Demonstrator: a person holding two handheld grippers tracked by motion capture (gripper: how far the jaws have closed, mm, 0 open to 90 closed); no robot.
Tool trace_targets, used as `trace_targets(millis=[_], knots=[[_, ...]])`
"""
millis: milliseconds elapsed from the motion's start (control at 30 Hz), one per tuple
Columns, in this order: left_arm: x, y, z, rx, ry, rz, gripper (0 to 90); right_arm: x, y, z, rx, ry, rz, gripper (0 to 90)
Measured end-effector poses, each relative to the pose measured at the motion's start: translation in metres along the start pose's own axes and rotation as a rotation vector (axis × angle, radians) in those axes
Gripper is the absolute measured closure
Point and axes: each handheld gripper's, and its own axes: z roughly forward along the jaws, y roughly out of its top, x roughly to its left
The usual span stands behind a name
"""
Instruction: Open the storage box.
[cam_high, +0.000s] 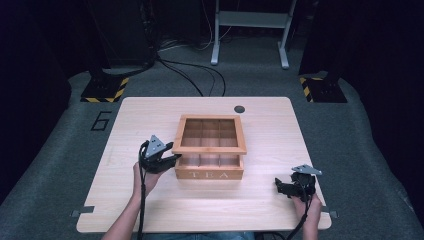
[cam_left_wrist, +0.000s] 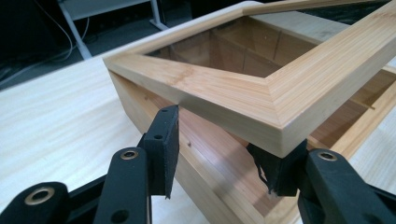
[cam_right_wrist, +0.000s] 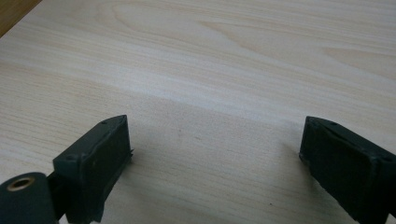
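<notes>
1. Fingers of my left gripper stand apart at the front left corner of the tea box's lid; one touches the corner's underside, the other stands clear.
2. Lid is tilted above the tea box, mid-table.
3. My right gripper rests wide apart over bare wood.

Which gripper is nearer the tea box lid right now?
Left. The left gripper is at the lid's front-left corner, fingers straddling it. The right gripper sits apart on the table, right of the box.
</notes>
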Motion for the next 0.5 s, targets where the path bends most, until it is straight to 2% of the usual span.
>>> trace_targets(millis=[500], knots=[[0.0,-0.025,0.01,0.049,-0.041,-0.054,49.3,0.0,0.0,0.0,0.0,0.0,0.0,8.1]])
